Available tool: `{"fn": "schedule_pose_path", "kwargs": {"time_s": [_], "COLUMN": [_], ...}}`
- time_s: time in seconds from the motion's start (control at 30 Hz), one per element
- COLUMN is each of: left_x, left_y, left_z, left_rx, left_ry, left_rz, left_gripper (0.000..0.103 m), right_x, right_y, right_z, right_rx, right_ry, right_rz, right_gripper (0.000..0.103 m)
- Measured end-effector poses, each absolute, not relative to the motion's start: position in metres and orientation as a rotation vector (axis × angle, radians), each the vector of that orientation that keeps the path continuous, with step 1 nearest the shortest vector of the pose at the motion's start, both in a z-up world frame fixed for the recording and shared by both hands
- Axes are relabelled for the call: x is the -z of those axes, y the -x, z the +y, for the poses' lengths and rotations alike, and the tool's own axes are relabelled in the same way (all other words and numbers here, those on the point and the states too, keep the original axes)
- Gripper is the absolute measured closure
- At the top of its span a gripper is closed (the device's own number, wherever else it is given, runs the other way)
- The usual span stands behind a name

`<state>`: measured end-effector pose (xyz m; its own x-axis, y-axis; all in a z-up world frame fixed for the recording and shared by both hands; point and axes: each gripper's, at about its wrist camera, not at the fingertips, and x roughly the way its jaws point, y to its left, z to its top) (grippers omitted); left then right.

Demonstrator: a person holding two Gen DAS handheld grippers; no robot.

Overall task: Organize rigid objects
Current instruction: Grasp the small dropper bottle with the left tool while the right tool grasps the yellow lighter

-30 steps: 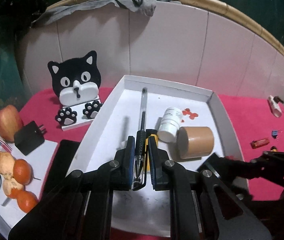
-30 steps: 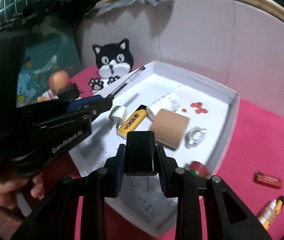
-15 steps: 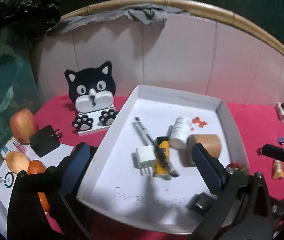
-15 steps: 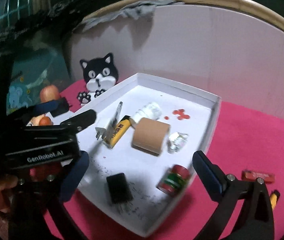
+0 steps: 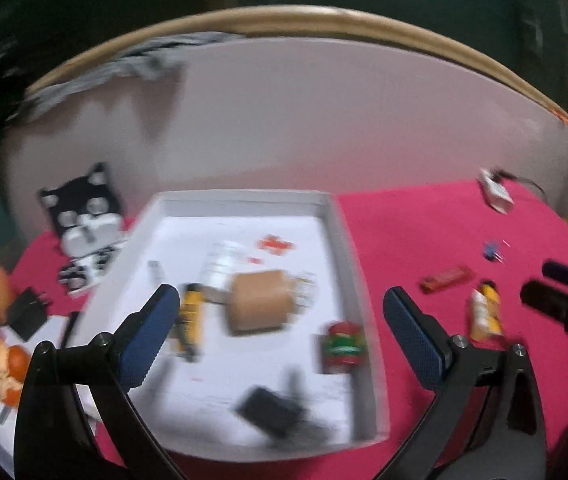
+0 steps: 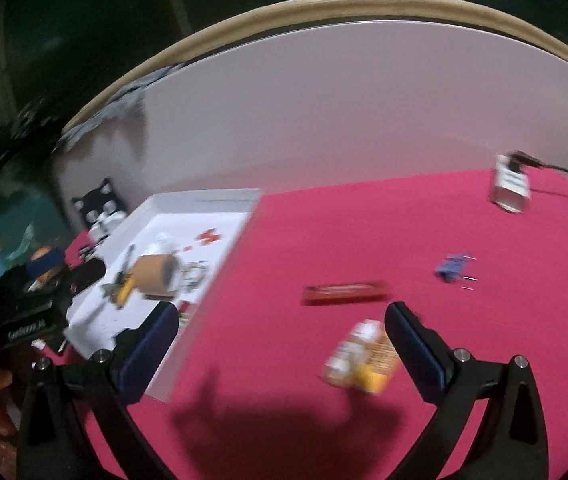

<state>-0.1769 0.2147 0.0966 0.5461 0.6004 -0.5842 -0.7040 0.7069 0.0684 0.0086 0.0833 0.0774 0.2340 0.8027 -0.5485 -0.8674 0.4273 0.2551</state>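
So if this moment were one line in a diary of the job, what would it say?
left gripper: jaws open, empty, over white tray | right gripper: jaws open, empty, over pink cloth near yellow tube

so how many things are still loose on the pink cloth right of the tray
4: red flat bar nearest the tray, yellow-white tube in front of it, small blue part further right, white plug at the back. Blur could hide smaller bits.

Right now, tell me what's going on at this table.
A person is sorting small objects into a white cardboard tray on a pink cloth. Both claws, left and right, are open and empty. The right one faces a yellow-and-white tube and a flat red bar lying outside the tray.
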Motion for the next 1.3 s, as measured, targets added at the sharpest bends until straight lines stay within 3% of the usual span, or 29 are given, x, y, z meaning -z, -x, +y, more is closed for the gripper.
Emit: {"fn": "schedule_pose_path", "kwargs": {"time_s": [0.53,1.3], "left_x": [-0.040,-0.006], "left_y": [0.046,0.016], "left_z": [0.143,0.158], "left_rx": [-0.543,-0.500], "left_ry": [0.053,0.029], "left_rz": [0.879,0.968], "left_gripper": [0.000,0.001], "right_x": [-0.028,-0.017], "right_y": [-0.081,-0.108], "right_z": [-0.022,-0.055], "right_rx": [-0.908,-0.872], "right_ry": [-0.058,-0.168], "right_rz": [0.795,0.789], "right_gripper": [0.000,0.000]}}
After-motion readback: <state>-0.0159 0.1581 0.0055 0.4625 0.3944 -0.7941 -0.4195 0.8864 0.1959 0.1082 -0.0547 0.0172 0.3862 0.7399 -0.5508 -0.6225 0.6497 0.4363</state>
